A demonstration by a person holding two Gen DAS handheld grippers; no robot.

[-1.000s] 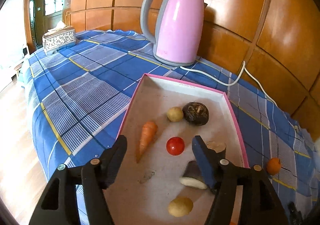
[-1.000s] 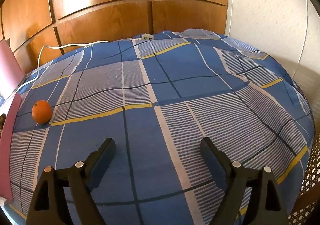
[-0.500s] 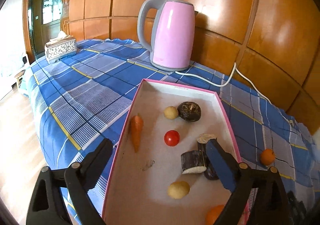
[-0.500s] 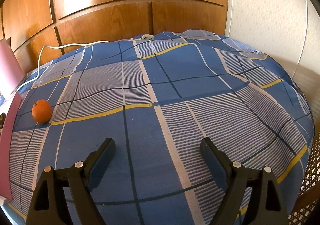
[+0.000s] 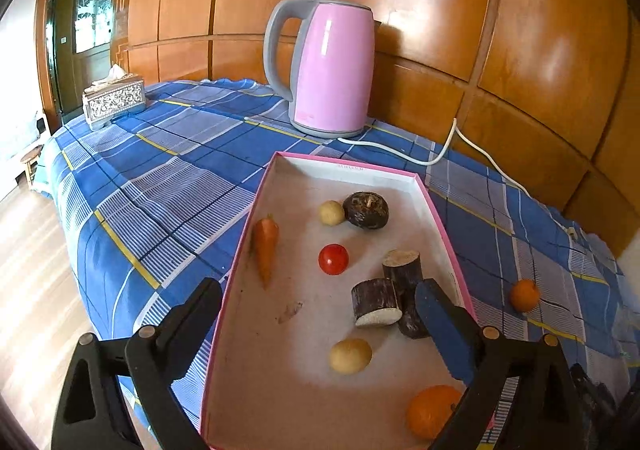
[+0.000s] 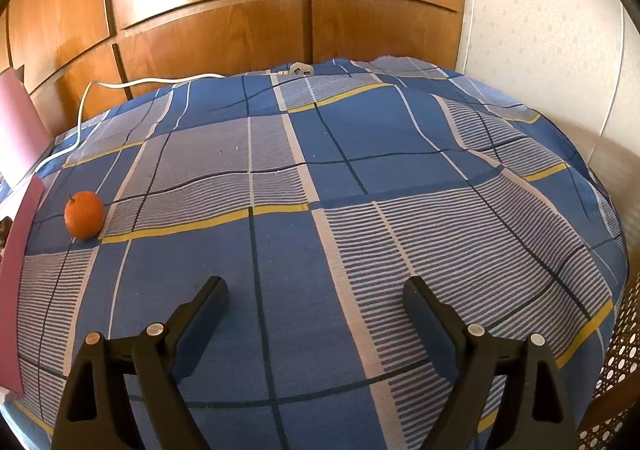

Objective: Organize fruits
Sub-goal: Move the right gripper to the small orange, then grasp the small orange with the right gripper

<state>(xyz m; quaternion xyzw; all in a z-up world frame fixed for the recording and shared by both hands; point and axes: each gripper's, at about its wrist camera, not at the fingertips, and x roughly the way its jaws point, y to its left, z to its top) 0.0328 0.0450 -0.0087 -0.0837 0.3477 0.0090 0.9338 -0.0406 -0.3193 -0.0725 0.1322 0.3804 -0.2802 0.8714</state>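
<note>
A pink-rimmed tray [image 5: 444,226] lies on the blue checked cloth. It holds a carrot [image 5: 266,244], a red tomato [image 5: 333,259], two pale round fruits [image 5: 331,213] [image 5: 350,356], a dark round one [image 5: 366,210], two dark cut stalk pieces [image 5: 378,308] and an orange [image 5: 430,410]. My left gripper [image 5: 318,306] is open and empty above the tray's near end. A second orange [image 5: 524,295] lies on the cloth right of the tray; it also shows in the right wrist view [image 6: 84,215]. My right gripper [image 6: 316,300] is open and empty over bare cloth, right of that orange.
A pink kettle [image 5: 328,70] stands behind the tray, its white cord [image 5: 440,154] trailing right along the wooden wall. A tissue box [image 5: 114,100] sits at the far left. The table's edge drops to the floor on the left and to a cane chair [image 6: 616,378] on the right.
My left gripper has pulled back and risen, its jaws now wider; more of the tray's near end shows, including the orange in it. The right gripper has not moved.
</note>
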